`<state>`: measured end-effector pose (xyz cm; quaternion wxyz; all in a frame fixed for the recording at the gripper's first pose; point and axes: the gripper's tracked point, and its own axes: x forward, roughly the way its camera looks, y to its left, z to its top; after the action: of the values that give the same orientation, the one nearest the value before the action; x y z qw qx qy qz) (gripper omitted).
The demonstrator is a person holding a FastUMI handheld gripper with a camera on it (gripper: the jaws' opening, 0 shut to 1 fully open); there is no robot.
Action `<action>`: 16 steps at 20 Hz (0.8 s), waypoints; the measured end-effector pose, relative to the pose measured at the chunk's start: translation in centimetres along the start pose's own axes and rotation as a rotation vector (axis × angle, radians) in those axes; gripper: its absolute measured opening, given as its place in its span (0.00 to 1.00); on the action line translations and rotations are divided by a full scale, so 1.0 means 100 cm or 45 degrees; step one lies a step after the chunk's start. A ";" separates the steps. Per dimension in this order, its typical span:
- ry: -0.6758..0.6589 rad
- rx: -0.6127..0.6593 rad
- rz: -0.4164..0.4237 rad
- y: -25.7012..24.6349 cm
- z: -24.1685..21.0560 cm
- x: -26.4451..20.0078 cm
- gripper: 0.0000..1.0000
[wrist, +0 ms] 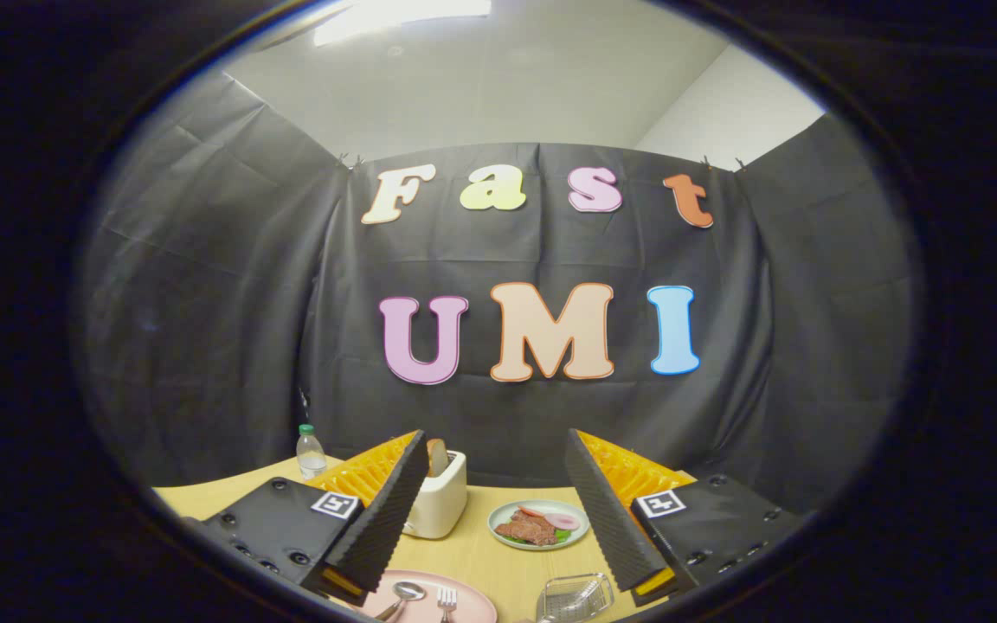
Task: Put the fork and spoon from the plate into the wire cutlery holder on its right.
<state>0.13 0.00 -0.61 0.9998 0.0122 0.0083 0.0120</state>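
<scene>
The gripper (496, 459) hangs above the table (481, 562), fingers spread wide and holding nothing. Between them, at six o'clock, a spoon (402, 595) and fork (447, 600) lie on a plate (472, 606). The holder (575, 597) sits just beside it at five o'clock.

Single fisheye camera riding on claw (496, 506), looking forward along two black ribbed fingers (390, 519), spread wide at bottom of view. Held high above light wooden bench (472, 554), aimed nearly level at black cloth wall (204, 303). Bench low and near; ceiling light (403, 13) at top.
</scene>
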 end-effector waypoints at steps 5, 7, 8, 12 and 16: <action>0.009 0.006 0.007 -0.001 -0.002 0.000 1.00; 0.012 0.006 0.010 -0.001 -0.003 0.002 1.00; 0.015 0.007 0.013 -0.001 -0.004 0.002 1.00; 0.013 0.012 0.025 0.002 -0.003 0.003 1.00; 0.022 0.017 0.042 0.005 -0.006 0.005 1.00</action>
<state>0.57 0.49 -1.18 0.9993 0.0191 0.0170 0.0286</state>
